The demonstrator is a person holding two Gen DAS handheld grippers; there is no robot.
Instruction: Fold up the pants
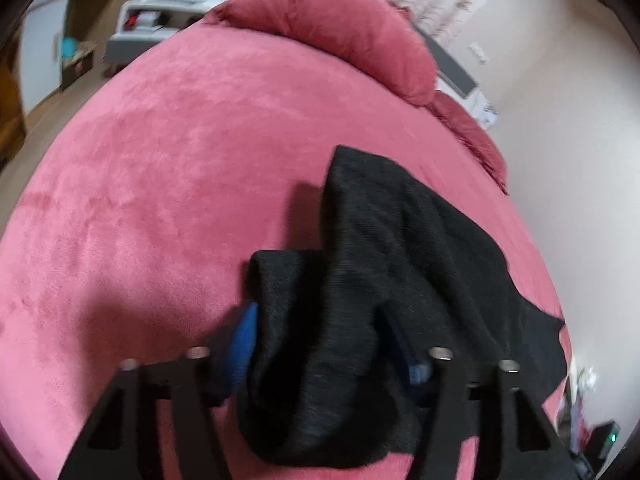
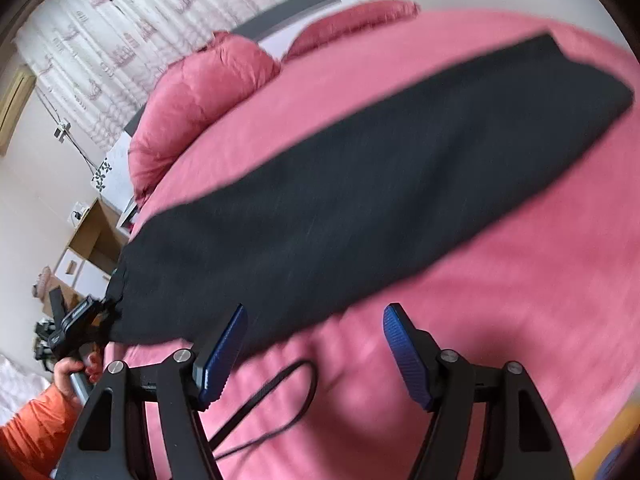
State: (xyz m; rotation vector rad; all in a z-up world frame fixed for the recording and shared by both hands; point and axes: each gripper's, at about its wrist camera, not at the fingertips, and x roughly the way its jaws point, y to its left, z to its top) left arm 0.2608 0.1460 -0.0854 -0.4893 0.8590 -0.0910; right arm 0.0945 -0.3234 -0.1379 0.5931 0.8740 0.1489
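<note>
Dark charcoal pants (image 2: 360, 184) lie stretched across a pink bed (image 2: 500, 340), legs together, running from lower left to upper right. In the left wrist view the pants (image 1: 400, 248) bunch up between the blue pads of my left gripper (image 1: 324, 320), which holds a thick fold of fabric lifted off the bed. In the right wrist view my left gripper (image 2: 86, 320) grips the pants' left end. My right gripper (image 2: 314, 322) is open and empty, just above the bed beside the pants' near edge.
Pink pillows (image 1: 332, 20) lie at the head of the bed. A black cord loop (image 2: 280, 400) lies on the bedcover under my right gripper. Shelves and boxes (image 2: 88, 248) stand beside the bed. A wall (image 1: 560, 160) runs along the bed's far side.
</note>
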